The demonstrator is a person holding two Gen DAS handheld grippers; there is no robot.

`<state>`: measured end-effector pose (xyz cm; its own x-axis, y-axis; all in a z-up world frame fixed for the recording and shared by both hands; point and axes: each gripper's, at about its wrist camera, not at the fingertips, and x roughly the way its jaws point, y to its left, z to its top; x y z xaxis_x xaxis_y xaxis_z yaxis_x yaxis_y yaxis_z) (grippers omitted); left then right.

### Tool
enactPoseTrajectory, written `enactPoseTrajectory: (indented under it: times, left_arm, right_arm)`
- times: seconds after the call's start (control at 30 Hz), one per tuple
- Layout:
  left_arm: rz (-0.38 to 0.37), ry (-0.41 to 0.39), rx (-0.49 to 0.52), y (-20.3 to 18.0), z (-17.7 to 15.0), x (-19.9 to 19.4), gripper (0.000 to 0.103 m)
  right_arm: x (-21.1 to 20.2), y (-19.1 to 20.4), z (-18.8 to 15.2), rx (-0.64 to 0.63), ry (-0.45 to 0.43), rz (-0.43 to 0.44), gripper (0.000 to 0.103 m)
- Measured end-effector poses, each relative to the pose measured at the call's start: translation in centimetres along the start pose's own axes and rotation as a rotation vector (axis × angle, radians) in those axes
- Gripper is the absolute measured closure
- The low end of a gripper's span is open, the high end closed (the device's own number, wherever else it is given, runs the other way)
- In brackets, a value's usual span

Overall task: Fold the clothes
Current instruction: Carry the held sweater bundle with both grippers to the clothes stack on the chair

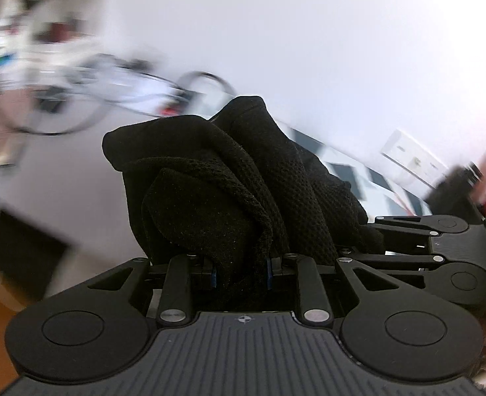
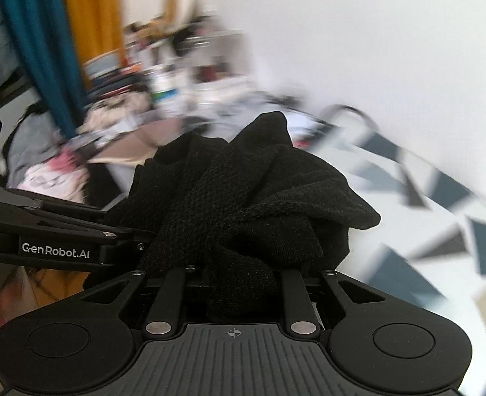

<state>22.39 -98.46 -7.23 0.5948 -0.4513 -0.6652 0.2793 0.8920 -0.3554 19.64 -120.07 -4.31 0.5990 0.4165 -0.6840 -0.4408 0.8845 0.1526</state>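
The left gripper (image 1: 241, 274) and the right gripper (image 2: 239, 283) are side by side, each clamped on a bunch of the black knit (image 1: 229, 178), held up off the patterned bed (image 2: 440, 231)

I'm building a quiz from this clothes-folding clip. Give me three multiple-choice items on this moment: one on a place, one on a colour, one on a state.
1. Where is the other gripper in the left wrist view?
A. at the right edge
B. at the top left
C. out of view

2. What colour is the knit garment?
A. white
B. black
C. orange

3. What state are the two grippers in?
A. both wide open and empty
B. one shut, one empty
C. both shut on the garment

Key:
1 A, the right gripper shows at the right.
2 B, the black knit garment bunches ahead.
3 C, cloth is pinched in the left gripper and the right.
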Motion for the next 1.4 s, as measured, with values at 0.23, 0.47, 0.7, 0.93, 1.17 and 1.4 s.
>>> enactPoseTrajectory:
  times: [0.23,0.47,0.7,0.93,1.17,1.4]
  left_arm:
    - [0.158,-0.123,-0.15,11.4,-2.7,-11.2,0.08]
    - [0.364,-0.236,-0.261,19.9,-6.2,-21.3,0.08]
    - [0.526,-0.296,-0.406,27.2,-9.1,-28.3,0.08]
    - [0.611,-0.327,-0.537,37.0,-11.5,-32.9,0.08]
    - [0.662,-0.301,-0.596,48.9,-11.1,-37.4,0.081]
    - [0.748,-0.321,-0.61,56.2,-9.5,-42.9,0.081]
  right_arm:
    - [4.6,15.2,4.6,-0.195,0.017,0.177,0.086]
    - [8.7,28.2,7.4,-0.388,0.008,0.386,0.086]
    - [12.9,39.5,9.7,-0.537,0.025,0.559,0.086]
    - [19.4,50.1,11.5,-0.633,0.068,0.672,0.086]
    - [27.8,61.1,15.3,-0.632,0.108,0.751,0.086]
    - [33.2,70.0,19.7,-0.655,0.108,0.827,0.086]
